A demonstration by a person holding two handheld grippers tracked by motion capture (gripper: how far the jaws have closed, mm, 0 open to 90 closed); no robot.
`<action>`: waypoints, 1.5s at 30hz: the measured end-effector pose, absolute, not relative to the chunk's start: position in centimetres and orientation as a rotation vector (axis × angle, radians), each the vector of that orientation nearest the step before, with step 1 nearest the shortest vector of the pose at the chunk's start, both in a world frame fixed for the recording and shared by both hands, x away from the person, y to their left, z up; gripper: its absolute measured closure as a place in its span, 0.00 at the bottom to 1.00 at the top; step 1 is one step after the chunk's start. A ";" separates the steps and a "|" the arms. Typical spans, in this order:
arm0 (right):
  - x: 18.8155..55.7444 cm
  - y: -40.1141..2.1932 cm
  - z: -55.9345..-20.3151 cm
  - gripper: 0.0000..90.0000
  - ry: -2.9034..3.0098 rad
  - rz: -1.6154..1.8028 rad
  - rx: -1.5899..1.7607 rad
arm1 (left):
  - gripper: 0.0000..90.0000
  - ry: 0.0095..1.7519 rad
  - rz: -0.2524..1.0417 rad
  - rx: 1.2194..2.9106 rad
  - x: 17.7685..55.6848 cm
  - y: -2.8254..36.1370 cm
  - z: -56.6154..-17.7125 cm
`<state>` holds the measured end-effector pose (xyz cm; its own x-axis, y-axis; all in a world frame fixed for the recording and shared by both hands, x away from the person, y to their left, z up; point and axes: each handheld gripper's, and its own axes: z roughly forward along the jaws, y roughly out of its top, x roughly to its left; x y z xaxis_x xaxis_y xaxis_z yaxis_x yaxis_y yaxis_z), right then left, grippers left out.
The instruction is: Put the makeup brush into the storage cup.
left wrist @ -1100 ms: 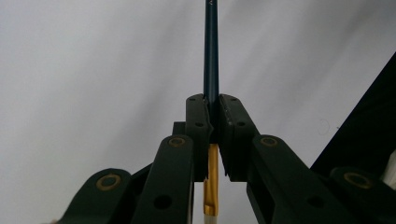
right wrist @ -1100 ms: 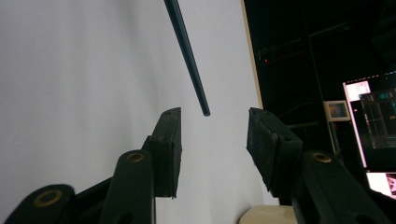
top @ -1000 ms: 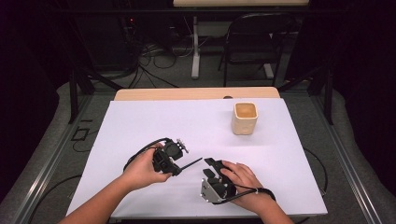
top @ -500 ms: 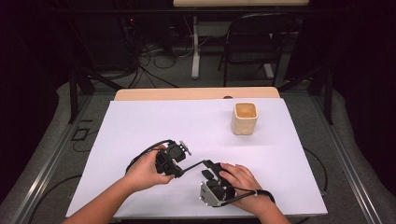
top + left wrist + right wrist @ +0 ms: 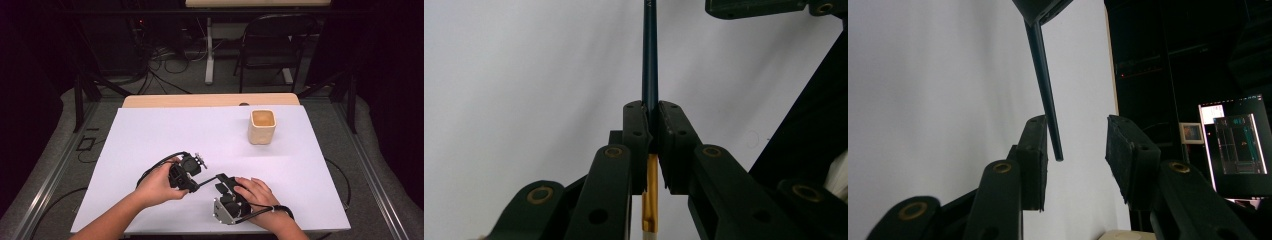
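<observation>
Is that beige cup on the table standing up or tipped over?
Upright: the cup stands on the white table with its open mouth facing up.

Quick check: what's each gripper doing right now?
Left gripper: closed on the dark paintbrush.
Right gripper: open, jaws just closing around the paintbrush's handle end, not yet pressing.

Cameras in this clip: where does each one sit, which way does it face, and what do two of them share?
High view: fixed above the person's side, facing forward and down on the white table; both forearms, left gripper, right gripper, beige cup.
Left gripper view: rides the left gripper, looking along jaws shut on a dark brush handle.
Right gripper view: rides the right gripper; jaws have been closing, handle tip between them, unpressed.
Shared: that handle, in both gripper views.
</observation>
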<state>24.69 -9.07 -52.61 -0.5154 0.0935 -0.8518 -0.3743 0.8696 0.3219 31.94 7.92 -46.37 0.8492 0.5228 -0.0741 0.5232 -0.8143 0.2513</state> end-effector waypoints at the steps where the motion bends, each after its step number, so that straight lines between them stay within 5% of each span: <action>1: 24.6 -9.0 -52.7 0.68 2.032 0.580 -0.206 | 0.92 0.793 -0.004 2.766 31.9 7.9 -46.4; 45: 23.6 -7.7 -53.8 0.86 2.074 0.535 -0.347 | 0.92 0.718 -0.036 2.779 30.9 5.8 -46.7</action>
<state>23.62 -7.67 -53.82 -0.5236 -0.0359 -0.8512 -0.4428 0.8650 0.2360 30.92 5.83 -46.68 0.8770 0.4719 -0.0907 0.4786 -0.8408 0.2531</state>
